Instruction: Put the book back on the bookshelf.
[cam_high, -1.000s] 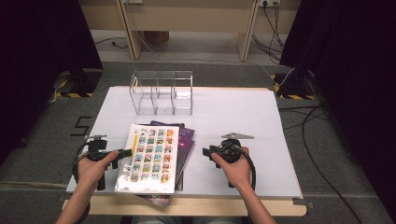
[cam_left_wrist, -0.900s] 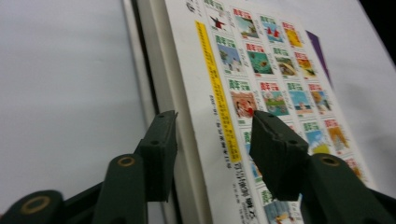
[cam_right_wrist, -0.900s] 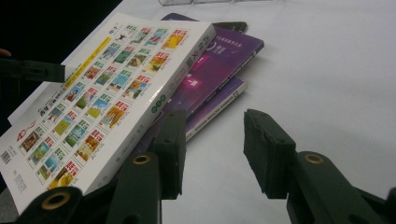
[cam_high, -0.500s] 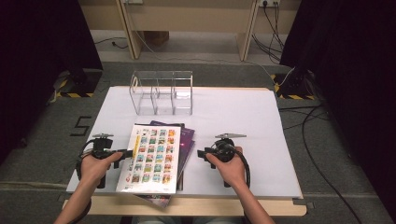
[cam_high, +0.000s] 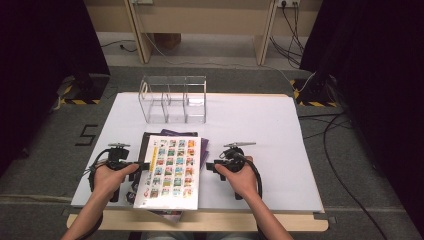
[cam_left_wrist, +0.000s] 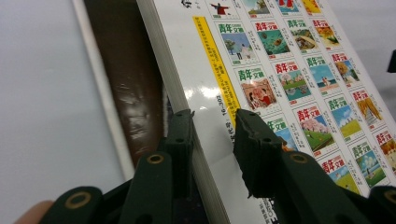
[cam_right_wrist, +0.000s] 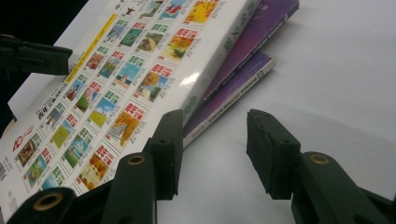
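Note:
A thick white book (cam_high: 172, 170) with rows of small colourful pictures on its cover lies on top of darker books (cam_high: 176, 134) at the table's front. My left gripper (cam_high: 142, 165) is at its left edge. In the left gripper view my left gripper (cam_left_wrist: 210, 135) has just been closing, with one jaw under the page edge of the white book (cam_left_wrist: 289, 70) and the other on the cover. My right gripper (cam_high: 210, 165) is just off the book's right edge. In its own view the right gripper (cam_right_wrist: 212, 121) has been opening, with bare table between the jaws beside the white book (cam_right_wrist: 140, 70).
A clear acrylic organiser (cam_high: 172, 100) with three compartments stands at the back of the white table (cam_high: 260, 130). Under the white book lie a purple book (cam_right_wrist: 243, 65) and a brown-covered one (cam_left_wrist: 126, 79). Cables and dark curtains surround the table.
Both hands have closed in on the white book, the left moving right and the right moving left. The left jaws have closed onto the book's left edge.

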